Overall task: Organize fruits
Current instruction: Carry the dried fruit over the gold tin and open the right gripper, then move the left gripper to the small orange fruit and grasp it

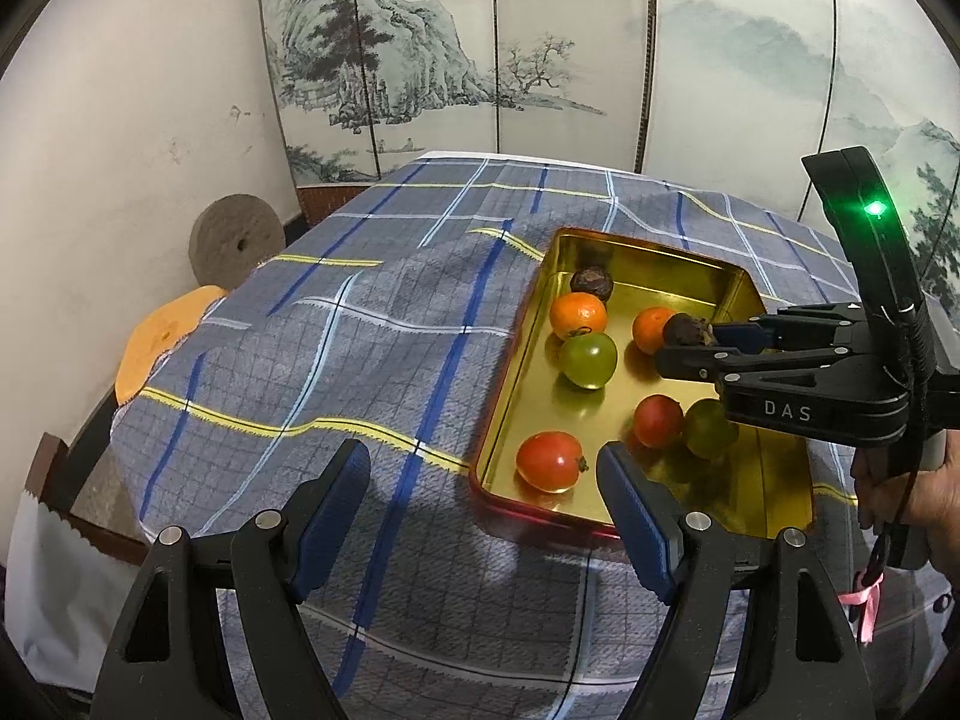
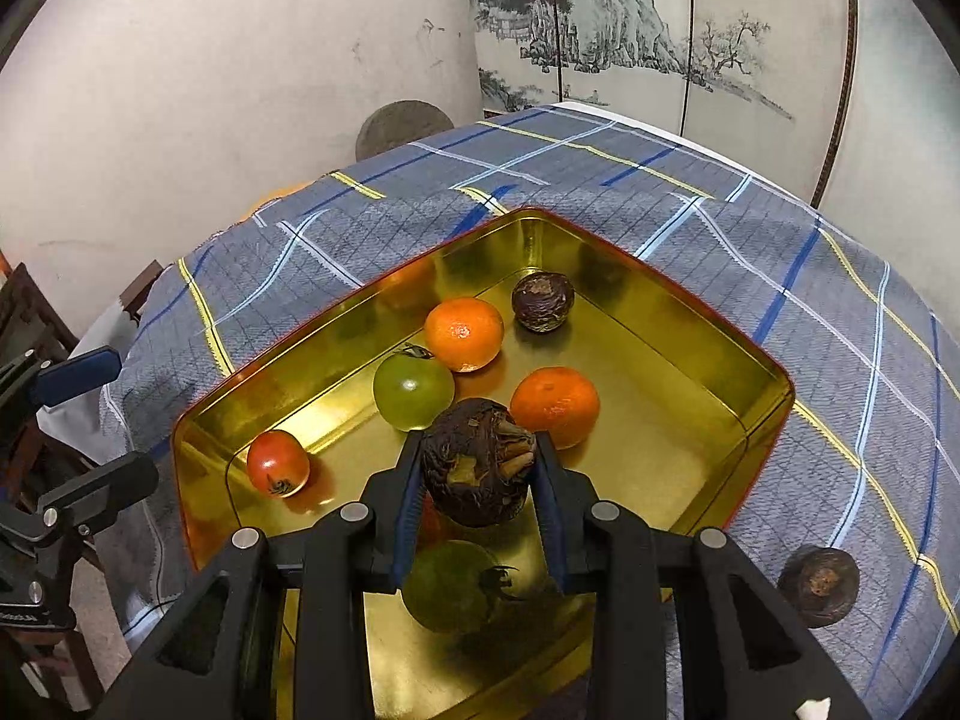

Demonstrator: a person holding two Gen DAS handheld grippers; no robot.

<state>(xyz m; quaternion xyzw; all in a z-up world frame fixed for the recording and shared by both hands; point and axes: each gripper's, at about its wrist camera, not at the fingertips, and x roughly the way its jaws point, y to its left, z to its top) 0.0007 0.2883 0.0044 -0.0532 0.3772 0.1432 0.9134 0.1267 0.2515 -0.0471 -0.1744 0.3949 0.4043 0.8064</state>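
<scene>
**Over the gold tin, dark fruit pinched in your right gripper**

Above the gold tin (image 2: 690, 324), your right gripper (image 2: 477, 468) had its blue-padded fingers (image 2: 408, 492) pinched on a dark brown, wrinkled fruit (image 2: 477, 468), holding it clear of the tin floor, near the nearer mandarin (image 2: 555, 405). Inside the tin lay a second dark fruit (image 2: 543, 302) toward the far corner, another mandarin (image 2: 464, 333) just beside it, a green tomato (image 2: 413, 390) touching that mandarin, and a red tomato (image 2: 278, 462) apart near the left wall. A second green tomato (image 2: 450, 585) sat under your gripper, partly hidden by its fingers; the left wrist view showed another red tomato (image 1: 658, 420) touching it. One more dark fruit (image 2: 818, 585) lay outside on the checked cloth (image 2: 780, 228), to the right of the tin.

Your left gripper (image 1: 486, 492) hung near the tin's front left corner with its fingers (image 1: 336, 498) spread and nothing between them. Your hand (image 1: 900, 498) showed below the right gripper's handle.
</scene>
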